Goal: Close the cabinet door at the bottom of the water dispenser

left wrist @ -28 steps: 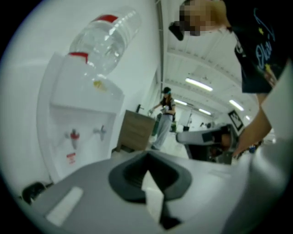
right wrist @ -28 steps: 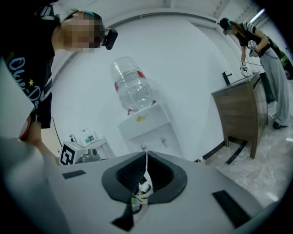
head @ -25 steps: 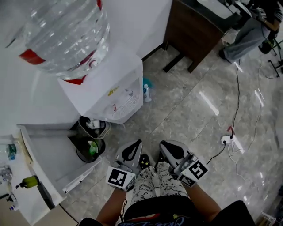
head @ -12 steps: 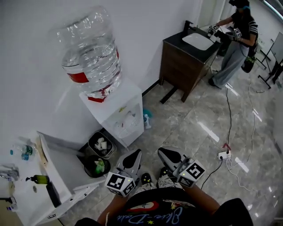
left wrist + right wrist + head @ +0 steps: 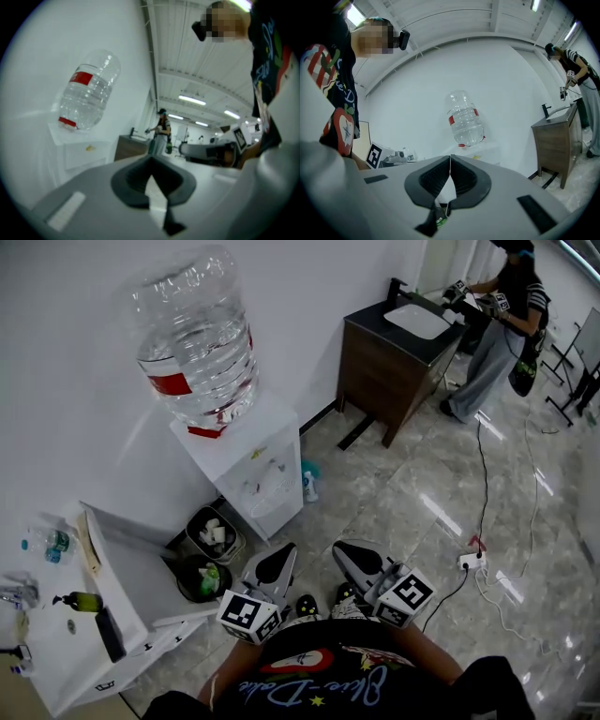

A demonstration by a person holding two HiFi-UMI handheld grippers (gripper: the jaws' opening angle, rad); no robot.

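The white water dispenser (image 5: 251,463) stands against the wall with a big clear bottle (image 5: 195,338) on top. From this steep angle its lower front is hardly seen, so I cannot make out the cabinet door. My left gripper (image 5: 281,555) and right gripper (image 5: 344,552) hover side by side near my body, over the floor and about a step short of the dispenser. Both are shut with nothing between their jaws. The left gripper (image 5: 151,162) points up past the bottle (image 5: 89,90). The right gripper (image 5: 450,158) points at the dispenser (image 5: 480,151).
Two round waste bins (image 5: 211,538) (image 5: 200,579) stand left of the dispenser, beside a white table (image 5: 117,582). A blue spray bottle (image 5: 307,480) stands at the dispenser's right foot. A brown vanity (image 5: 394,362), another person (image 5: 502,320) and a power strip (image 5: 468,562) with cables are at right.
The head view has lifted since a second ago, so more of the room and wall shows. Both grippers stay shut and have hardly moved relative to my body.
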